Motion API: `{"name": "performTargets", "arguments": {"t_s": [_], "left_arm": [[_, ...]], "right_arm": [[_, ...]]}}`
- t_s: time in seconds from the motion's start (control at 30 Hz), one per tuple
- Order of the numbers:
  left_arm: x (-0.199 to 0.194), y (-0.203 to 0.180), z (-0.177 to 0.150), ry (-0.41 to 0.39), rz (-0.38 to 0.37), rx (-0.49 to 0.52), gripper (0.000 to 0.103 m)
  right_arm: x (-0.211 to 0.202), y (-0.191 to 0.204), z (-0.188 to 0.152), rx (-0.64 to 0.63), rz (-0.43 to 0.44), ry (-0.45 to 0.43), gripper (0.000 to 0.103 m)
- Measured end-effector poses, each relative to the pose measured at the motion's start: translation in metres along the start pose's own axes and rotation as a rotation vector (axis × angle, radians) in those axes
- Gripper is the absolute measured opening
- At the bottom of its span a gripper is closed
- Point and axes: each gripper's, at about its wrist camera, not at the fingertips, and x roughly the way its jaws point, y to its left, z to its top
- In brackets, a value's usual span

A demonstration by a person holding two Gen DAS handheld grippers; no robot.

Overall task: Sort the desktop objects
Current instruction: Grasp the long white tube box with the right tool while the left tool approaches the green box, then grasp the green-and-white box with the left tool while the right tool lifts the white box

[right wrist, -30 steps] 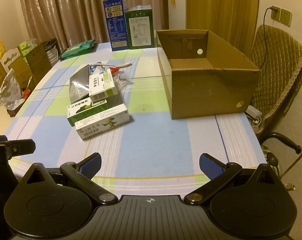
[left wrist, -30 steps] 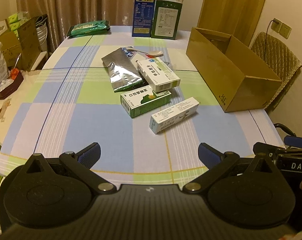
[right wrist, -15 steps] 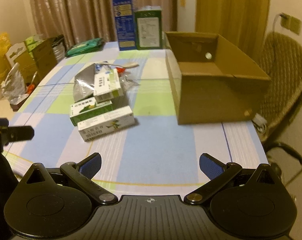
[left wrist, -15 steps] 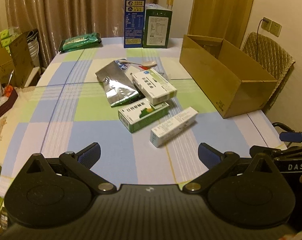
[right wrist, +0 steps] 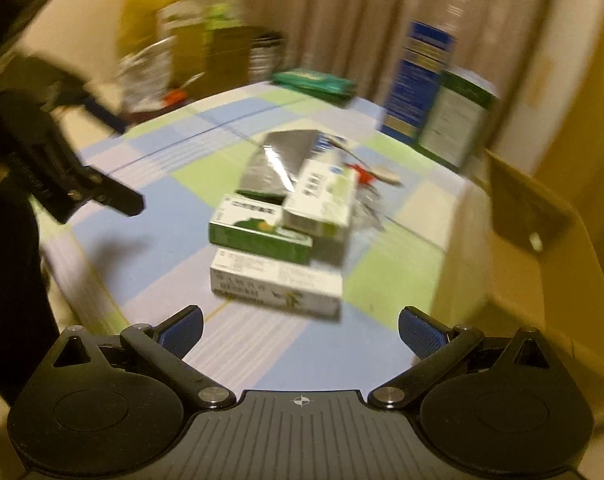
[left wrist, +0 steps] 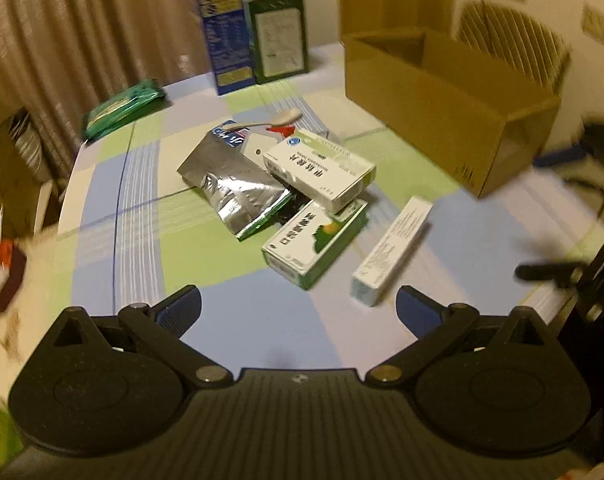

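Observation:
A pile of items lies mid-table: a silver foil pouch [left wrist: 234, 184], a white medicine box [left wrist: 317, 170] leaning on a green-and-white box [left wrist: 313, 242], and a long white box [left wrist: 391, 250] to the right. The right wrist view, blurred, shows the long white box [right wrist: 276, 284] nearest, the green box [right wrist: 260, 232] behind it, the white box [right wrist: 321, 200] and the pouch [right wrist: 280, 168]. My left gripper [left wrist: 298, 308] is open and empty, short of the pile. My right gripper [right wrist: 300, 330] is open and empty, just before the long box. An open cardboard box [left wrist: 449, 100] stands at the right.
A checked tablecloth [left wrist: 142, 208] covers the table. A blue carton [left wrist: 224, 26] and a green carton [left wrist: 278, 38] stand at the far edge, a green packet [left wrist: 122, 106] at the far left. A spoon [left wrist: 276, 119] lies behind the pile. A chair [left wrist: 513, 48] is beyond the cardboard box.
Both grippers have swung in toward the pile, which looks larger and closer. The right view has turned left, so the cardboard box has slid to its right edge. Both stay open.

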Motion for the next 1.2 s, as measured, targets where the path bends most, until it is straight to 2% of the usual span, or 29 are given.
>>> {"name": "performTargets", "arguments": {"t_s": [0.2, 0.27, 0.33, 0.5, 0.57, 0.63, 0.7, 0.73, 0.8, 0.87, 0.93, 1.0, 1.07, 1.13, 1.2], "left_arm": [[0.031, 0.011, 0.012, 0.016, -0.070, 0.194, 0.102], [0.043, 0.013, 0.015, 0.011, -0.095, 0.248, 0.102], [0.054, 0.014, 0.018, 0.012, -0.132, 0.312, 0.102], [0.084, 0.012, 0.023, 0.037, -0.189, 0.442, 0.102], [0.096, 0.013, 0.025, 0.047, -0.209, 0.457, 0.101], [0.107, 0.013, 0.026, 0.056, -0.232, 0.464, 0.096], [0.117, 0.014, 0.028, 0.058, -0.243, 0.467, 0.096], [0.122, 0.014, 0.029, 0.059, -0.254, 0.467, 0.096], [0.132, 0.013, 0.031, 0.066, -0.270, 0.461, 0.094], [0.139, 0.013, 0.032, 0.069, -0.275, 0.456, 0.091], [0.145, 0.013, 0.034, 0.065, -0.277, 0.451, 0.087], [0.150, 0.012, 0.036, 0.064, -0.293, 0.445, 0.084], [0.155, 0.008, 0.038, 0.064, -0.305, 0.449, 0.082], [0.160, 0.002, 0.036, 0.077, -0.300, 0.469, 0.070], [0.164, -0.005, 0.033, 0.089, -0.273, 0.485, 0.064]], "right_arm": [[0.040, 0.002, 0.018, -0.305, 0.099, 0.049, 0.099], [0.055, 0.001, 0.021, -0.385, 0.138, 0.069, 0.082], [0.071, 0.001, 0.024, -0.466, 0.164, 0.106, 0.074], [0.107, 0.004, 0.025, -0.652, 0.215, 0.175, 0.060], [0.121, 0.004, 0.023, -0.695, 0.248, 0.215, 0.051], [0.135, 0.004, 0.020, -0.730, 0.275, 0.253, 0.048], [0.147, 0.004, 0.017, -0.756, 0.301, 0.284, 0.045], [0.152, 0.003, 0.016, -0.758, 0.305, 0.292, 0.040], [0.158, -0.001, 0.018, -0.731, 0.312, 0.310, 0.038], [0.160, -0.008, 0.019, -0.678, 0.319, 0.334, 0.030], [0.159, -0.014, 0.017, -0.634, 0.297, 0.357, 0.028], [0.157, -0.020, 0.015, -0.565, 0.281, 0.387, 0.023], [0.156, -0.032, 0.013, -0.439, 0.241, 0.430, 0.023], [0.154, -0.045, 0.009, -0.336, 0.178, 0.461, 0.023], [0.152, -0.055, 0.003, -0.262, 0.171, 0.479, 0.023]]}}
